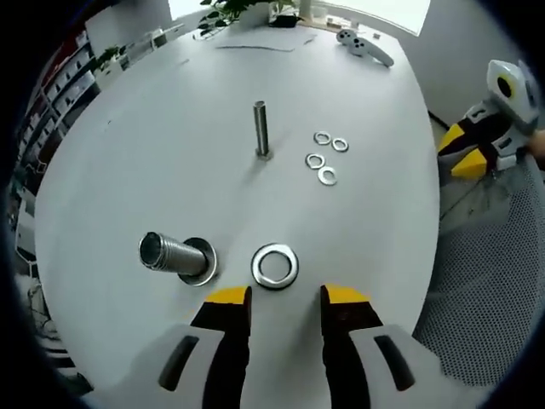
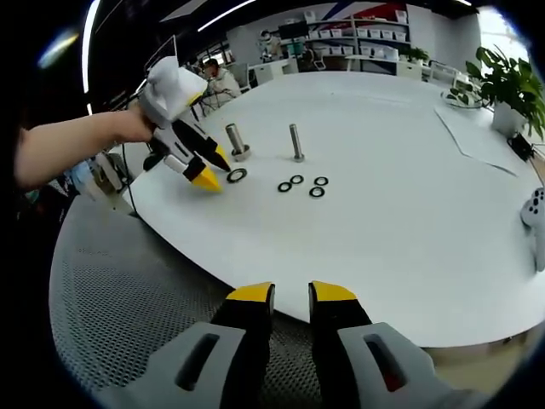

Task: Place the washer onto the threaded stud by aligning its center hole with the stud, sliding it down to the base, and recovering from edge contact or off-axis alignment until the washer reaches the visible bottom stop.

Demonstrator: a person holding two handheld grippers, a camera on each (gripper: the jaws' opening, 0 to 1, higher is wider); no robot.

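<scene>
A large steel washer (image 1: 275, 265) lies flat on the white table (image 1: 153, 162), just ahead of my left gripper (image 1: 285, 298), whose jaws stand open with nothing between them. Left of the washer a thick threaded stud (image 1: 173, 254) stands on its round base. Farther off are a thin stud (image 1: 261, 128) and several small washers (image 1: 327, 158). In the right gripper view a hand holds the left gripper (image 2: 210, 176) low beside the large washer (image 2: 237, 175) and the thick stud (image 2: 236, 139). My right gripper (image 2: 292, 295) hovers off the table's near edge, narrowly open and empty.
A grey mesh chair seat (image 2: 128, 290) lies below the table edge under the right gripper. A white game controller (image 1: 366, 44) and a potted plant (image 2: 511, 81) sit at the far side of the table. Shelves line the room's back wall, where a person (image 2: 217, 81) sits.
</scene>
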